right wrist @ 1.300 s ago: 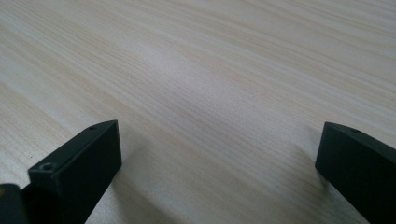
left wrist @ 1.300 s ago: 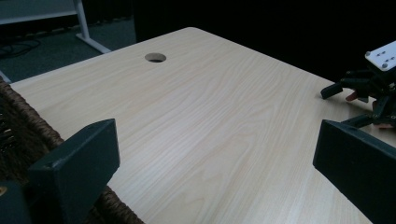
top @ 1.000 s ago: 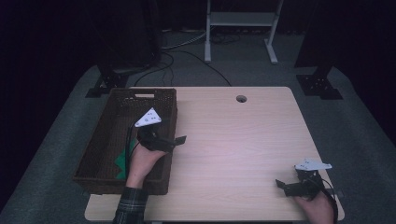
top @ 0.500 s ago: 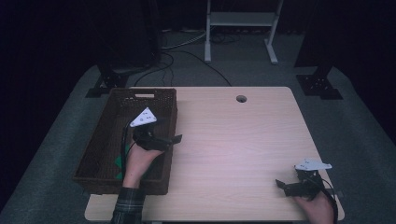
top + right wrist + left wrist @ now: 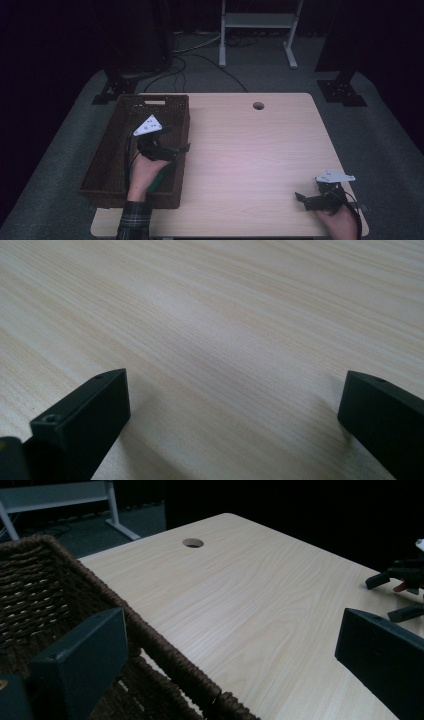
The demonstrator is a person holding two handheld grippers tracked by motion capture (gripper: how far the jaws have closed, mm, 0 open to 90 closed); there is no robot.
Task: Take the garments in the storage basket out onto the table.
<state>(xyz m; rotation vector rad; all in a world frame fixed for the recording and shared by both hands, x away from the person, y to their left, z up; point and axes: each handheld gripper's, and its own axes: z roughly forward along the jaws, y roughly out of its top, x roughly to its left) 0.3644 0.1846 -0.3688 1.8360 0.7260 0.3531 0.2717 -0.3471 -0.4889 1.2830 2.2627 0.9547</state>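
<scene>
A dark brown wicker basket stands on the left part of the light wood table. My left gripper hovers over the basket's right side, open and empty. In the left gripper view it has one jaw over the basket's woven rim and the other over bare wood. My right gripper rests low near the table's front right corner, open. In the right gripper view its jaws stand wide apart just above plain tabletop. Something green lies in the basket under the left hand; I cannot tell what it is.
A round cable hole is near the table's far edge, and it shows in the left gripper view as a cable hole. A white frame and dark stands with cables are on the floor behind the table.
The left hand and gripper have drifted slightly to the left over the basket. The right gripper has stayed put.
</scene>
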